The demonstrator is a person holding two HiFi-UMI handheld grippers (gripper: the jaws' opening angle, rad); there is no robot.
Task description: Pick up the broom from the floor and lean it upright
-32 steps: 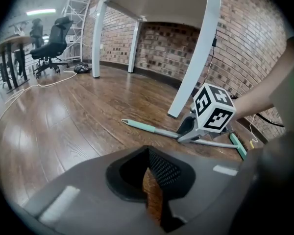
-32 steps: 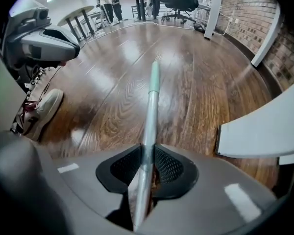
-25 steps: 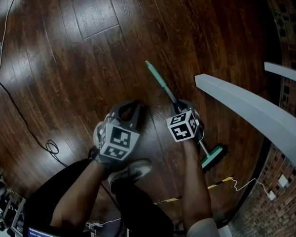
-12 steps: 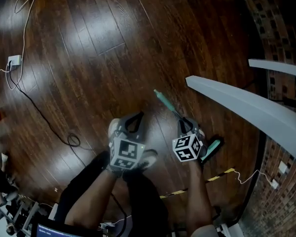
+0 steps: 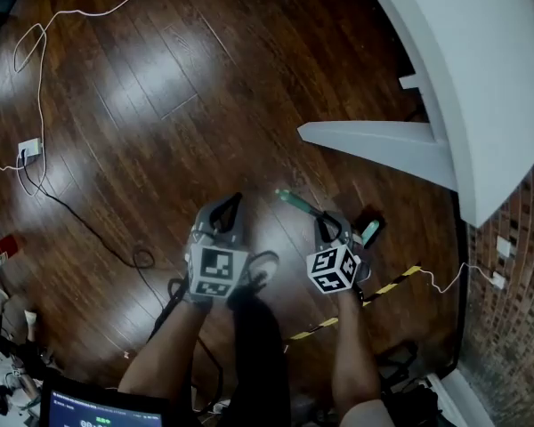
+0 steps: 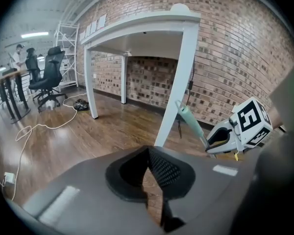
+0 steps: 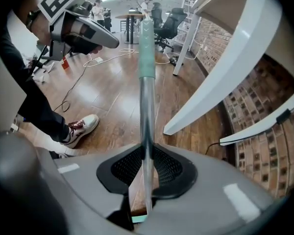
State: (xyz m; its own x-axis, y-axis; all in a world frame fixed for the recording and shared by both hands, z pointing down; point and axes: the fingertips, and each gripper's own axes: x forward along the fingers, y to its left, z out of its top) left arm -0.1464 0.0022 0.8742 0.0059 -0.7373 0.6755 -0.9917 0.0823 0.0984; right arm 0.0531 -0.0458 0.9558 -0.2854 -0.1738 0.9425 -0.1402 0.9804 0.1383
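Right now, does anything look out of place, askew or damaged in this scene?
Nothing is spilled or damaged. The broom tilts and is not yet leaned upright. Loose cables trail across the wood floor, and a yellow-black striped strip lies beside the person.

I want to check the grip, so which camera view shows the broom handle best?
The right gripper view: the broom handle runs up from the right gripper, whose jaws clamp it. The head view shows it small and foreshortened; the left gripper view shows only its upper end.
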